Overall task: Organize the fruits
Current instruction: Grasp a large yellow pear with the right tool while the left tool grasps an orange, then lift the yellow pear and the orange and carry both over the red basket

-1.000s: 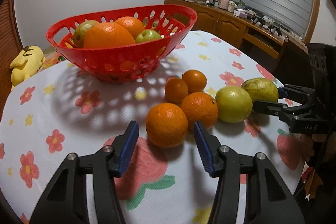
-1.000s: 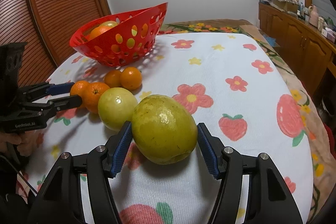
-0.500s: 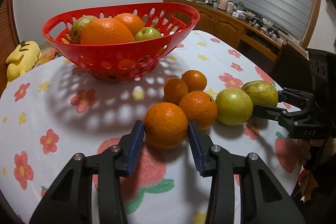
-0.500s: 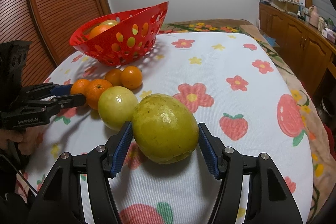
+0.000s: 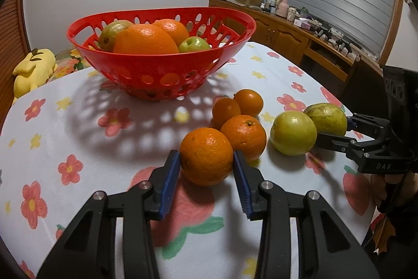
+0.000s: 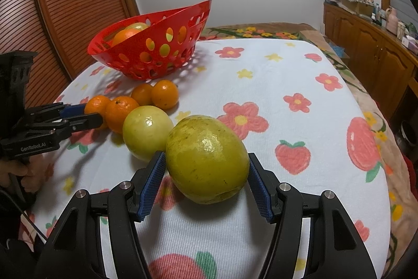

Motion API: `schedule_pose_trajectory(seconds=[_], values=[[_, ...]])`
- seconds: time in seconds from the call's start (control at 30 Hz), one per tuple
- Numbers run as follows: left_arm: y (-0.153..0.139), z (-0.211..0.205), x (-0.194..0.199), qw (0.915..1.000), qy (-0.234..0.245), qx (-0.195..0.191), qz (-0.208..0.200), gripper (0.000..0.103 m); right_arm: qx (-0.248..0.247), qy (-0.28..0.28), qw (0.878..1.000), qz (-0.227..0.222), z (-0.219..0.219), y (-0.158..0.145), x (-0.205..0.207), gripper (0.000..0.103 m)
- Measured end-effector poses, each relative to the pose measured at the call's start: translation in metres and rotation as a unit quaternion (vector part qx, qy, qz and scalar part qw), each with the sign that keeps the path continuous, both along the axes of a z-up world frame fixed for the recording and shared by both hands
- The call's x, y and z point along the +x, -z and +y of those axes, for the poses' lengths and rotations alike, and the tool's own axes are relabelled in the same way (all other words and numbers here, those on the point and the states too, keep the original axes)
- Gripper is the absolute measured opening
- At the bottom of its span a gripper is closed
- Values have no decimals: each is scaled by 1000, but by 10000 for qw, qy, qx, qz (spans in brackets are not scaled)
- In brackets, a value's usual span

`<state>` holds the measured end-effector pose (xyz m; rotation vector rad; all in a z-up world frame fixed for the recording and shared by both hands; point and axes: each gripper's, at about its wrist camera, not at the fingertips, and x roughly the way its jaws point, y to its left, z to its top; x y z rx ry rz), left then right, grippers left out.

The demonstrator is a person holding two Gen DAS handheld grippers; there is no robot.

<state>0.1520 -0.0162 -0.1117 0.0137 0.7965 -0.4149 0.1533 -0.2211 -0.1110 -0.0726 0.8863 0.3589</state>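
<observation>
My left gripper is shut on the near orange, which rests on the flowered tablecloth. My right gripper is shut on a large yellow-green fruit, also seen in the left wrist view. Between them lie a round yellow-green fruit, a second orange and two small oranges. The red perforated basket stands behind, holding oranges and green fruit; it also shows in the right wrist view.
A yellow plush toy lies past the table's far left edge. A wooden sideboard with clutter runs along the right wall. A wooden slatted door stands behind the basket. The tablecloth stretches to the right.
My left gripper moved forward around the near orange and its pads closed onto it. My right gripper closed slightly on the large yellow-green fruit.
</observation>
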Motion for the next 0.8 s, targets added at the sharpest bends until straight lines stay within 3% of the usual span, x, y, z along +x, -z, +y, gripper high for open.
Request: schedule_pose_trajectory(seconds=[0.43, 0.8], values=[[-15, 13, -2, 9996, -209, -73, -182, 39, 104, -37, 9998, -133, -4, -10, -1, 61], [-54, 23, 2, 9970, -433, -148, -623, 39, 16, -395, 9975, -579, 9, -56, 8, 61]])
